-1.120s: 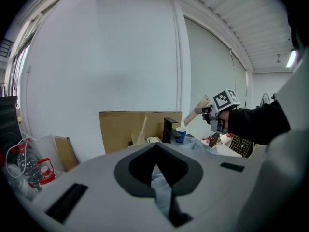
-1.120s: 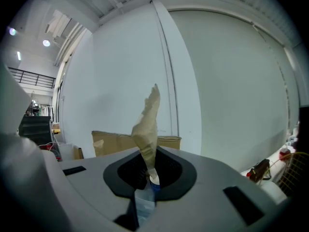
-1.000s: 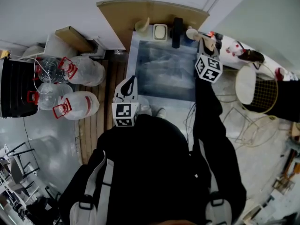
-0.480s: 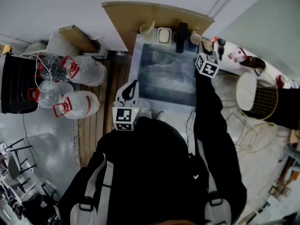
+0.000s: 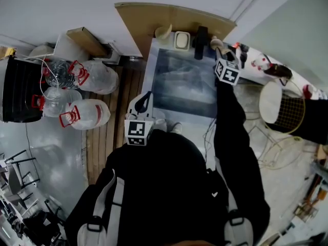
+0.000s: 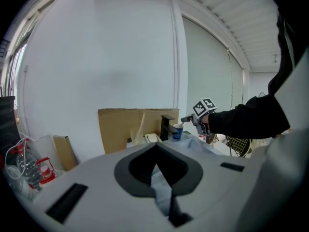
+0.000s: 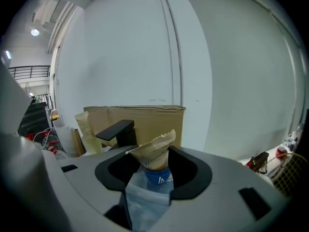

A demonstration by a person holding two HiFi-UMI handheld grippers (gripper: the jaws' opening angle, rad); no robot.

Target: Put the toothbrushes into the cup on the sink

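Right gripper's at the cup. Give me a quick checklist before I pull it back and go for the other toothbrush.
1. Toothbrush in cup: ok. The wrapped brush stands in it.
2. Right gripper released: ok. Its jaws have just been opening and stand apart, with cup and brush between them, not gripped.
3. Cup upright: ok.
4. Wrapper clear of the jaws for pulling back: cannot tell.
5. Second toothbrush located: ok. It leans against the cardboard behind the sink, left of the faucet.
6. Left gripper free: ok. Its jaws are together and hold nothing.
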